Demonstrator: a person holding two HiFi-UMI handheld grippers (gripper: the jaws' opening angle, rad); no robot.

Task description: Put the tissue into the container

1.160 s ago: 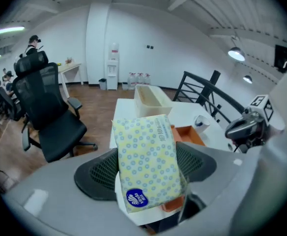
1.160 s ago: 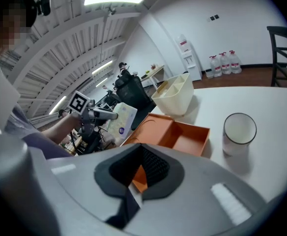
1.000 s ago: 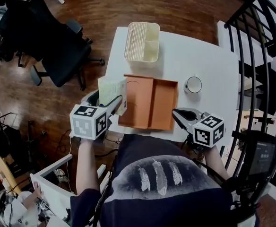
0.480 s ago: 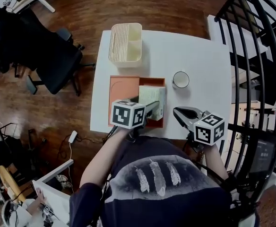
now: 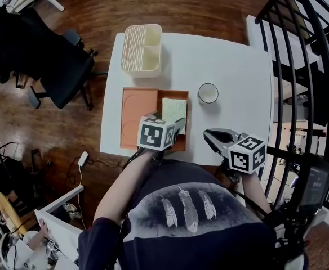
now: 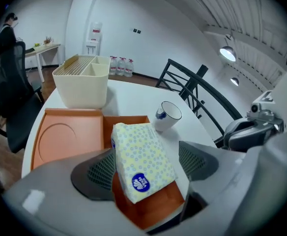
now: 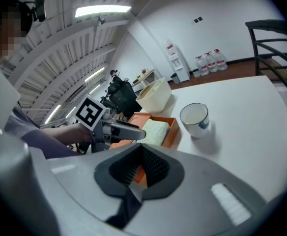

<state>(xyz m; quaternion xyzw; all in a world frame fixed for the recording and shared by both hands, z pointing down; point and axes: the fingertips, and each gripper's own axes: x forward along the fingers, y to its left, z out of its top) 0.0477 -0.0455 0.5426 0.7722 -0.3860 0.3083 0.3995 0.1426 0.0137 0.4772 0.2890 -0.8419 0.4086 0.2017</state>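
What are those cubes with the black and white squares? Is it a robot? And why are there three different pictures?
It is not a robot. A person holds a grabbing tool in each hand, and the patterned cubes are part of those tools. One picture comes from a camera on the person's head, looking down. The other two come from small cameras riding on each tool, looking along its two jaws. On the white table stand a cream container, a cup and an orange tray. The left gripper has its jaws opening around a tissue pack, which lies in the tray, so it is not squeezing it. The right gripper hangs at the table's near edge, with its jaws together and nothing in them.
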